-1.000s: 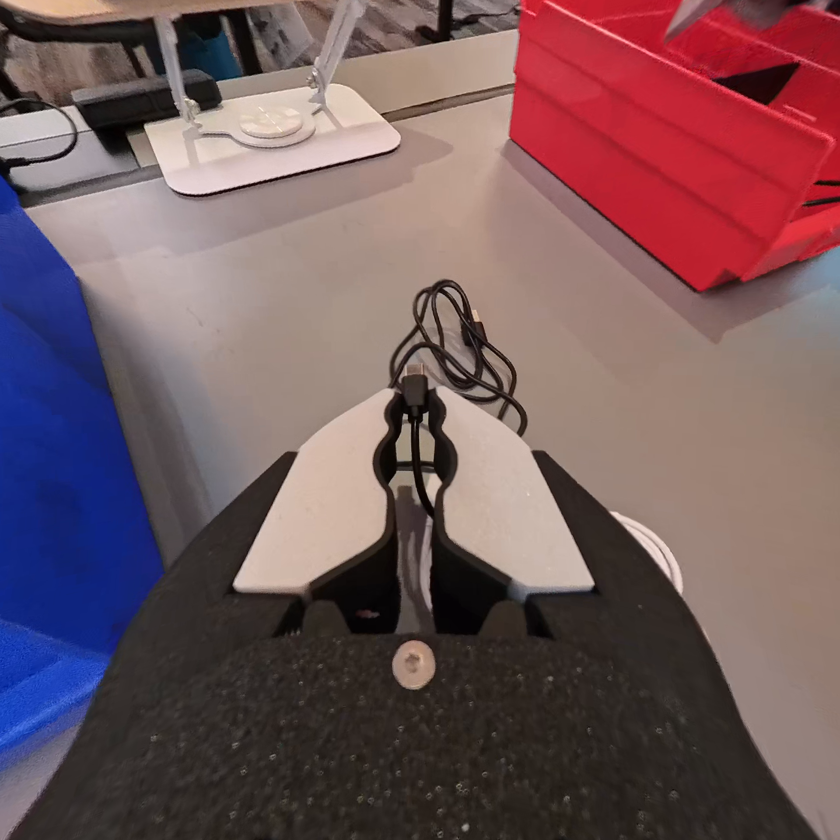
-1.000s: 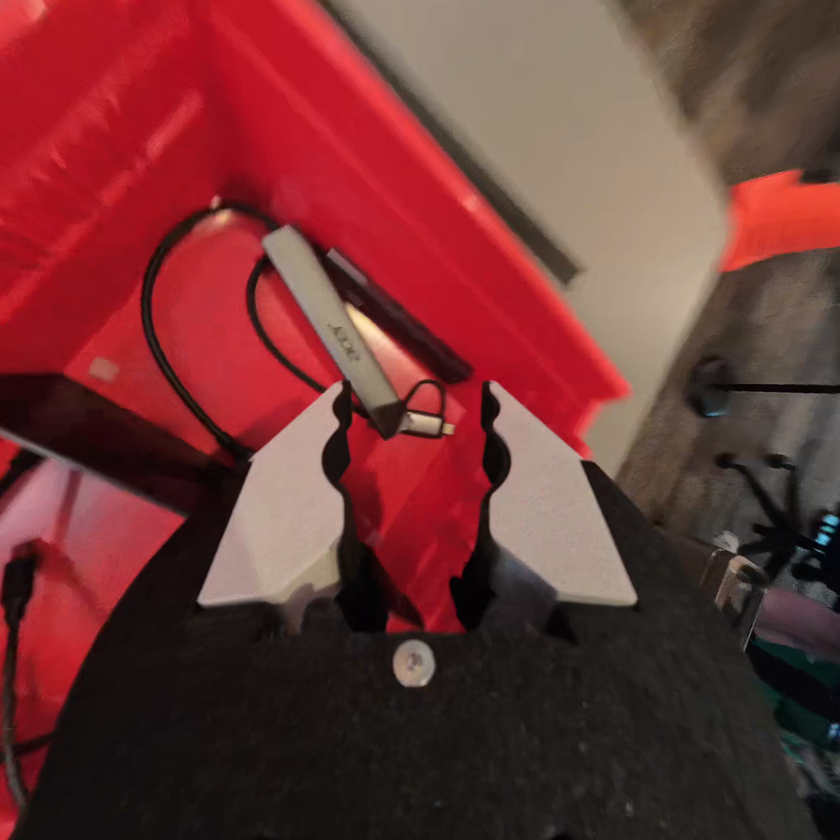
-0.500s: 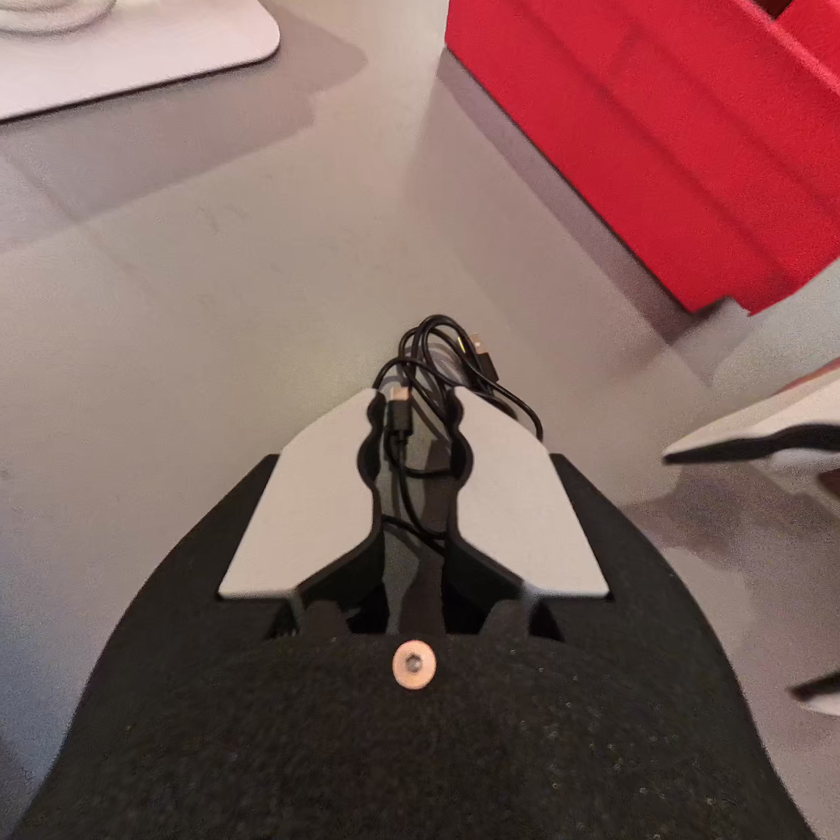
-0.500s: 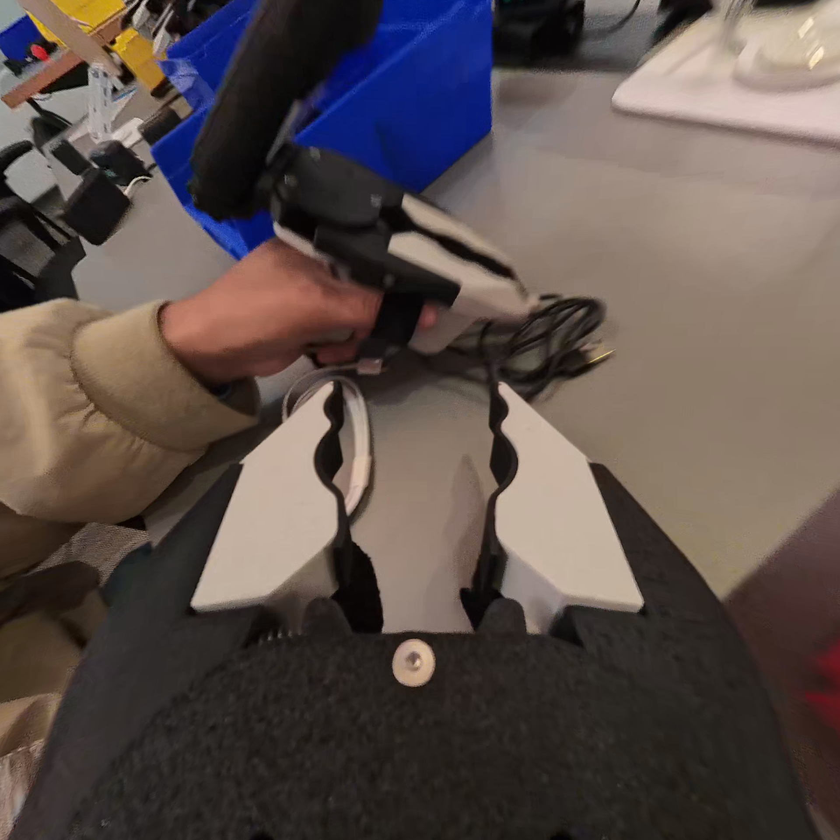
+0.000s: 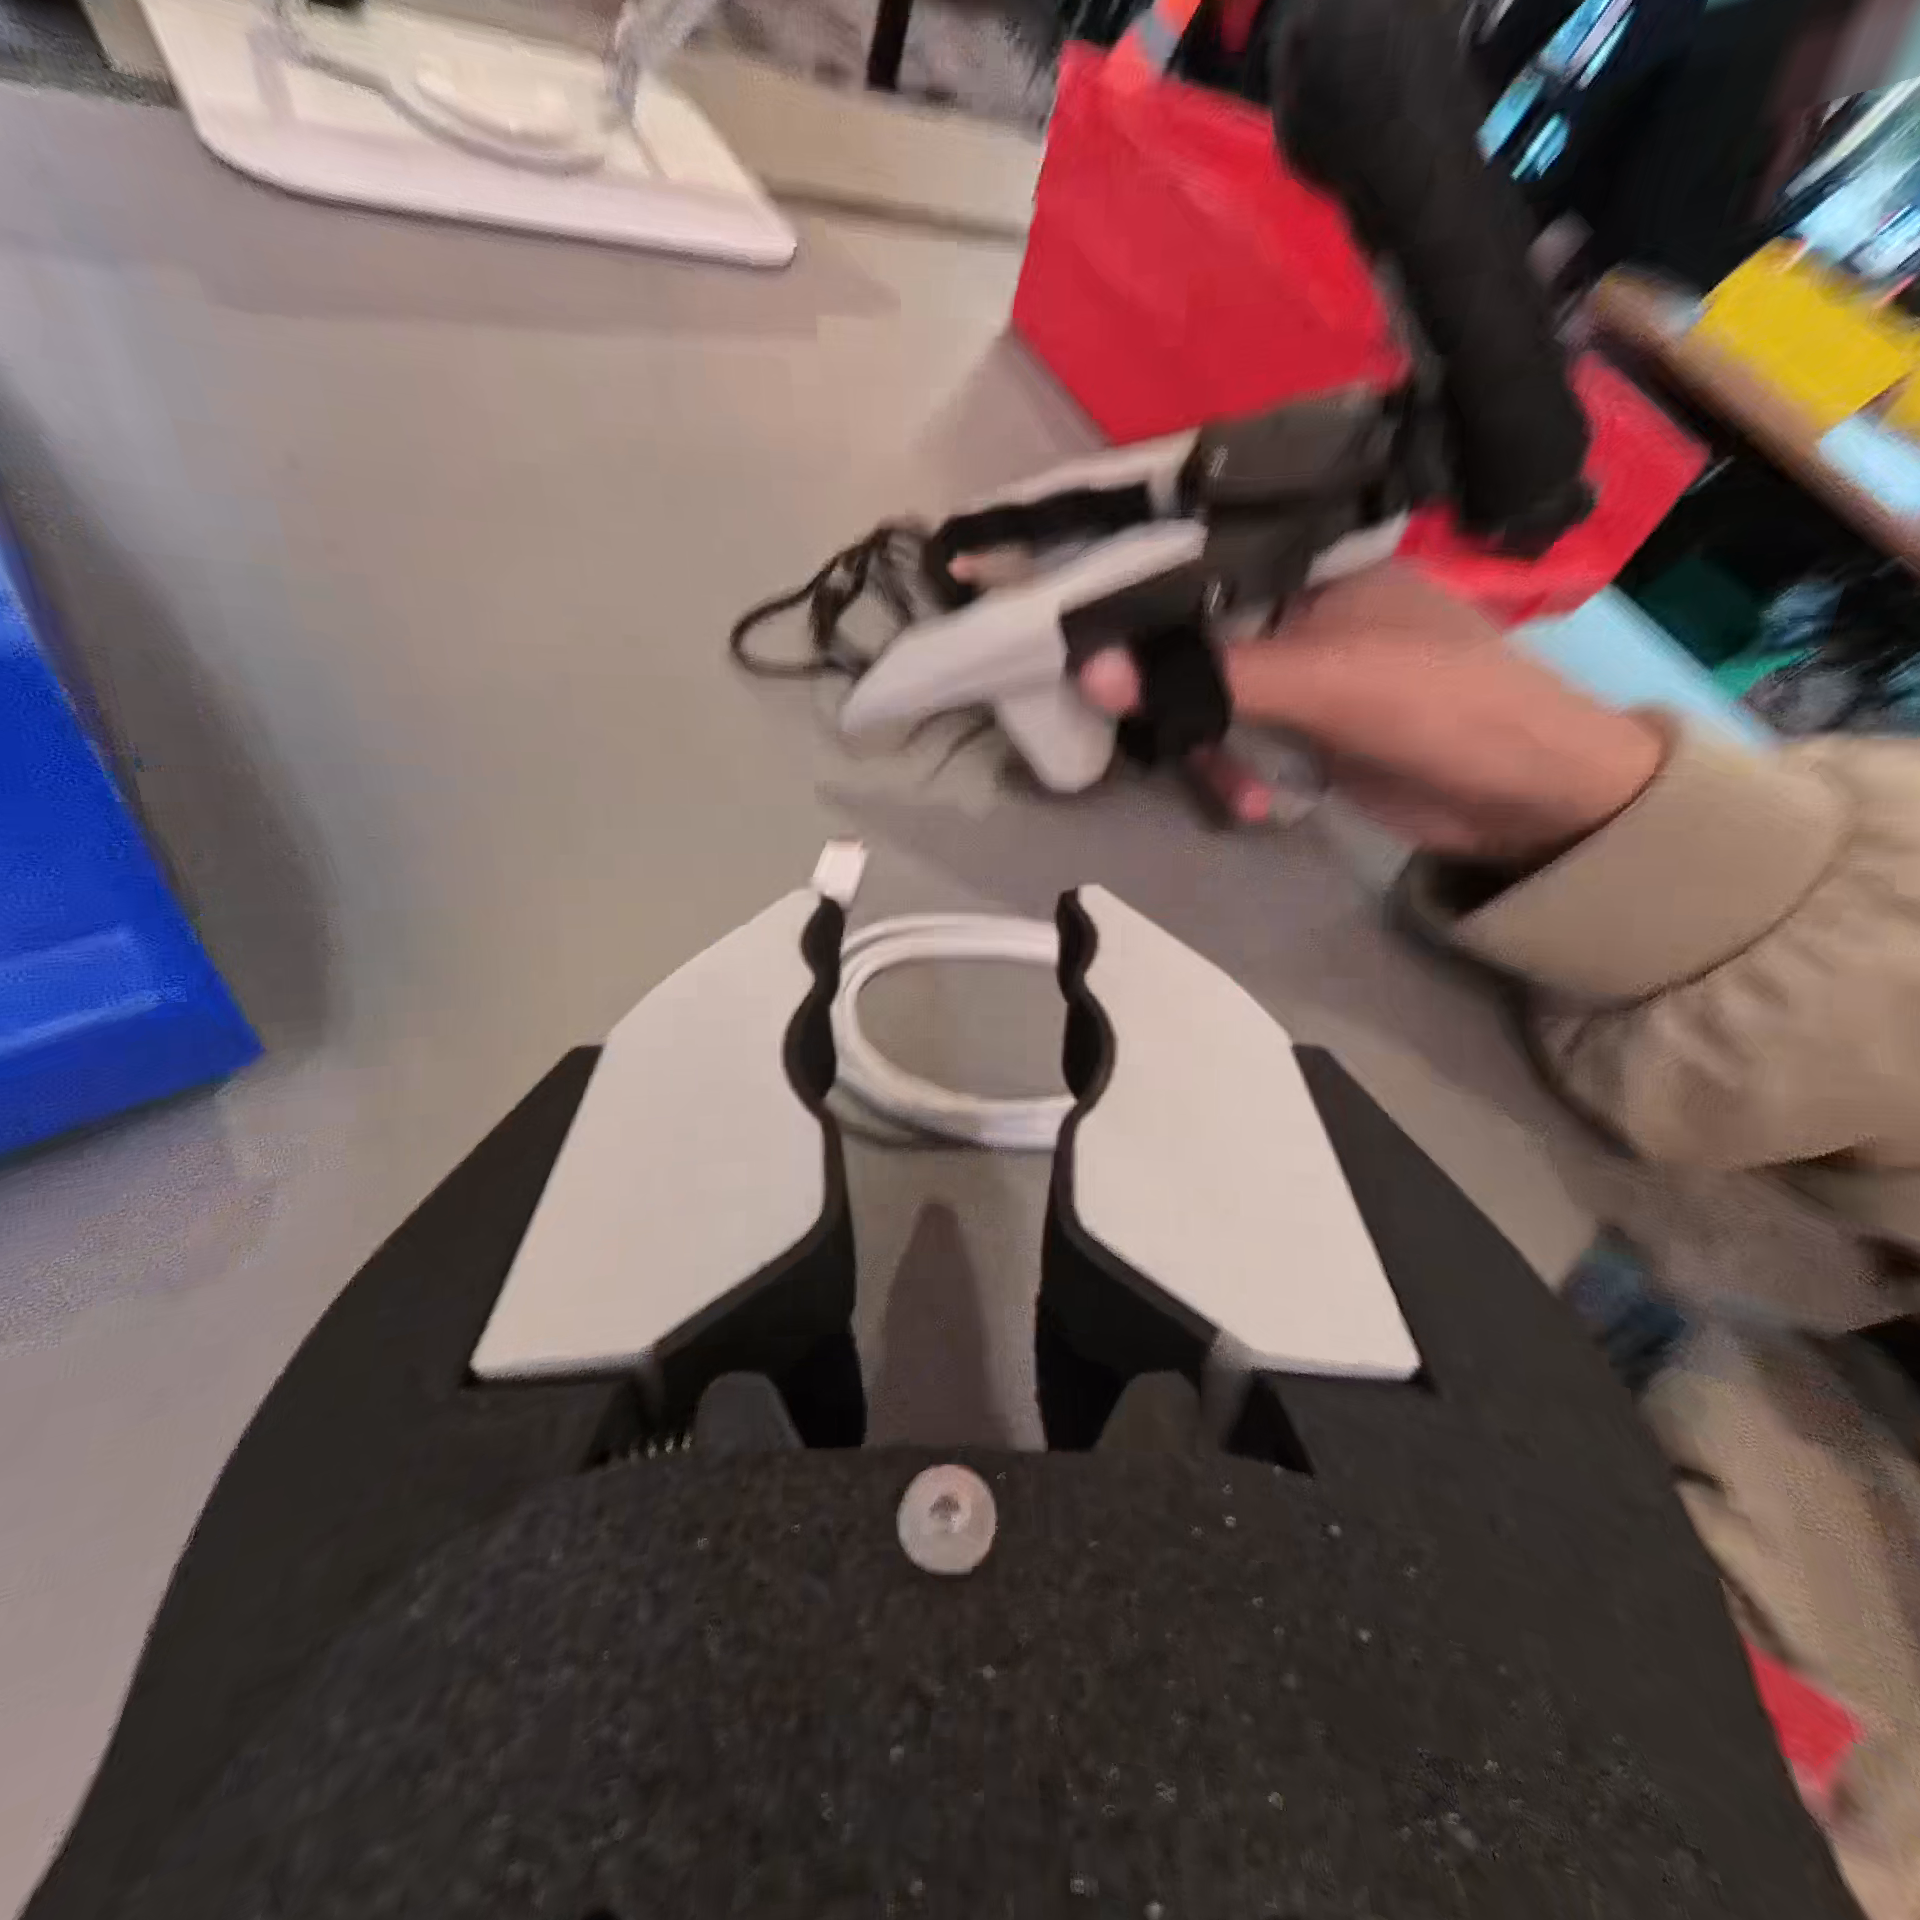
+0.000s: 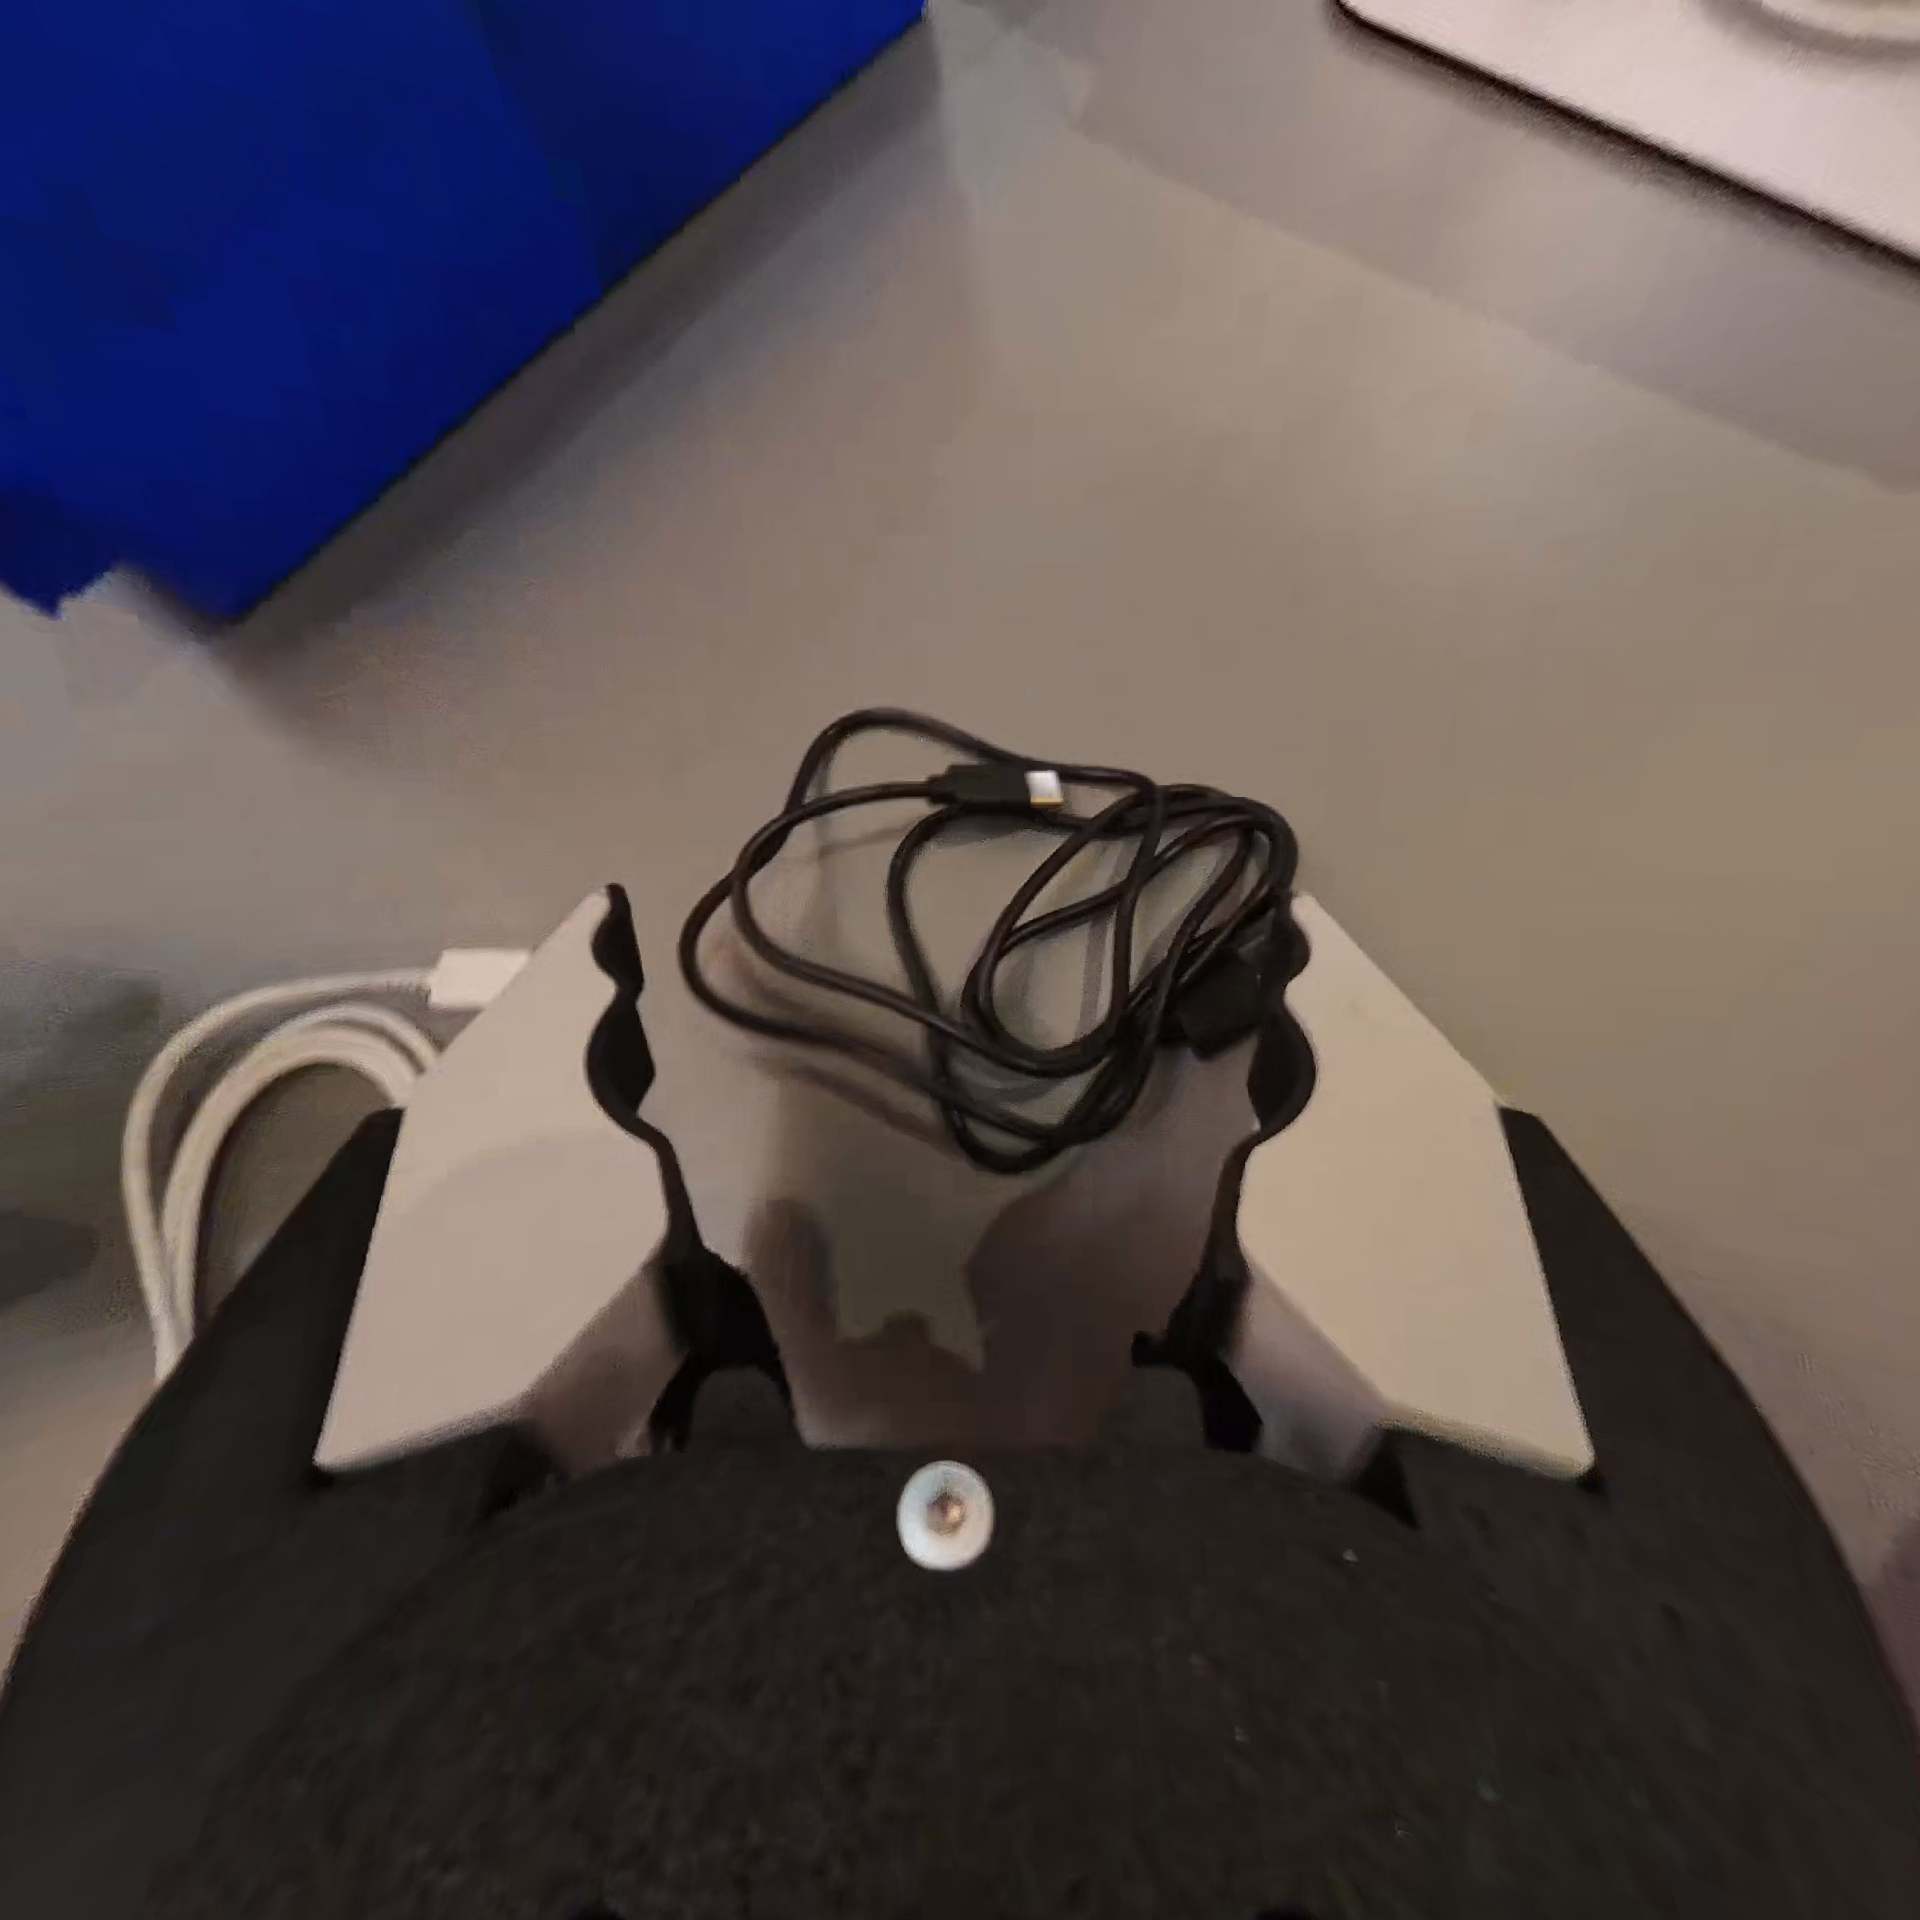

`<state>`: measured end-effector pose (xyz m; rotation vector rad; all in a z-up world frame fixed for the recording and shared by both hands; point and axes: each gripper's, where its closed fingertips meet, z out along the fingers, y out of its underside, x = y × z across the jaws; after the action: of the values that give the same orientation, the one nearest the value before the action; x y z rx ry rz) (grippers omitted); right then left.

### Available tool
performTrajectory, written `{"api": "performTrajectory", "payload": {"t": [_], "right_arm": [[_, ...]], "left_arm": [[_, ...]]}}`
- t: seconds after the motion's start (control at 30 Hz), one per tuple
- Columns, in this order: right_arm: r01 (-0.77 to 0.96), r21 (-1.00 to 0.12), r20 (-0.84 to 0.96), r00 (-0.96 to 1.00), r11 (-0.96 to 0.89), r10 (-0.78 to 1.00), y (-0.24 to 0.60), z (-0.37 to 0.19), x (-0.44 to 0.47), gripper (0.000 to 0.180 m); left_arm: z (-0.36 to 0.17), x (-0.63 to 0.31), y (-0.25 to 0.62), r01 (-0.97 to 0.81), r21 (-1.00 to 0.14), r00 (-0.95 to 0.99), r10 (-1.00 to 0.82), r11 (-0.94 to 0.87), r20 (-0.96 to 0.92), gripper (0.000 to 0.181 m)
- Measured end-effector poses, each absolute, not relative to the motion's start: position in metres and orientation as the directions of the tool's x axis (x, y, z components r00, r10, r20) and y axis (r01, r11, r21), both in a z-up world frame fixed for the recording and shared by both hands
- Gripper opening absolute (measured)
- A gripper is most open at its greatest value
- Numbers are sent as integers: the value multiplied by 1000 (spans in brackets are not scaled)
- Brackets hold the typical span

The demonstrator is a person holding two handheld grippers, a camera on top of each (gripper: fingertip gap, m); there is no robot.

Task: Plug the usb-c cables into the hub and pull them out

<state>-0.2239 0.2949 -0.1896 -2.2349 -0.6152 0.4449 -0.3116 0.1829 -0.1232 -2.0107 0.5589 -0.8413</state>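
A coiled white cable (image 5: pixel 956 940) lies on the grey table, its white plug (image 5: pixel 840 868) just past my left fingertip. My left gripper (image 5: pixel 943 902) is open and empty, its fingers on either side of the coil. A tangled black cable (image 6: pixel 987 787) lies on the table farther off. My right gripper (image 6: pixel 954 899) is wide open and empty, its fingers straddling the black bundle. In the left wrist view the right gripper (image 5: pixel 966 582) hovers at the black cable (image 5: pixel 821 603). The white cable also shows at the left of the right wrist view (image 6: pixel 281 1039). No hub is in view.
A blue bin (image 5: pixel 83 935) stands at the left, also in the right wrist view (image 6: pixel 312 260). A red bin (image 5: pixel 1174 260) stands at the back right. A white stand base (image 5: pixel 468 135) lies at the back. A person's hand and beige sleeve (image 5: pixel 1455 707) reach in from the right.
My left gripper let go of the black cable's plug, opened and moved back over the white coil. My right gripper left the red bin, came to the black cable and opened wider.
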Motion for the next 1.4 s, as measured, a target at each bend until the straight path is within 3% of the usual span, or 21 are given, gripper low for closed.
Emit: {"api": "performTrajectory", "payload": {"t": [0.03, 0.1, 0.23, 0.33, 0.53, 0.63, 0.77, 0.9, 1.07, 1.2, 1.4], "right_arm": [[262, -743, -153, 829, -616, 538, 301, -192, -223, 118], [253, -737, -163, 834, -627, 528, 307, -191, -219, 111], [382, -728, 16, 840, -569, 543, 309, -198, -203, 77], [383, -740, 12, 830, -553, 558, 304, -197, -202, 62], [442, -739, 74, 803, -508, 592, 294, -194, -197, 14], [461, -751, 96, 784, -472, 613, 291, -182, -197, 5], [458, -793, 117, 761, -401, 638, 284, -133, -188, 4], [420, -858, 168, 775, -297, 610, 276, -49, -150, 4], [377, -882, 273, 898, -282, 346, 269, 29, -25, 4], [310, -815, 273, 951, -490, 147, 264, 0, 66, 3], [196, -571, 58, 978, -797, 200, 263, -115, 71, 4]], "left_arm": [[-136, -314, 181, -124, -840, 692, -652, -529, 309, 39], [-151, -314, 180, -199, -823, 699, -666, -531, 261, 39], [-158, -314, 181, -210, -817, 690, -673, -538, 266, 34], [-155, -318, 184, -192, -821, 688, -670, -537, 277, 32], [-154, -321, 187, -191, -824, 688, -672, -533, 274, 29], [-157, -319, 186, -212, -822, 687, -678, -529, 260, 29], [-154, -319, 183, -213, -827, 690, -679, -521, 250, 28], [-152, -319, 183, -200, -825, 682, -680, -528, 270, 28], [-154, -317, 183, -205, -822, 682, -680, -531, 269, 28], [-157, -313, 183, -214, -816, 679, -682, -537, 272, 28], [-162, -307, 180, -247, -807, 674, -694, -536, 255, 28]]}}
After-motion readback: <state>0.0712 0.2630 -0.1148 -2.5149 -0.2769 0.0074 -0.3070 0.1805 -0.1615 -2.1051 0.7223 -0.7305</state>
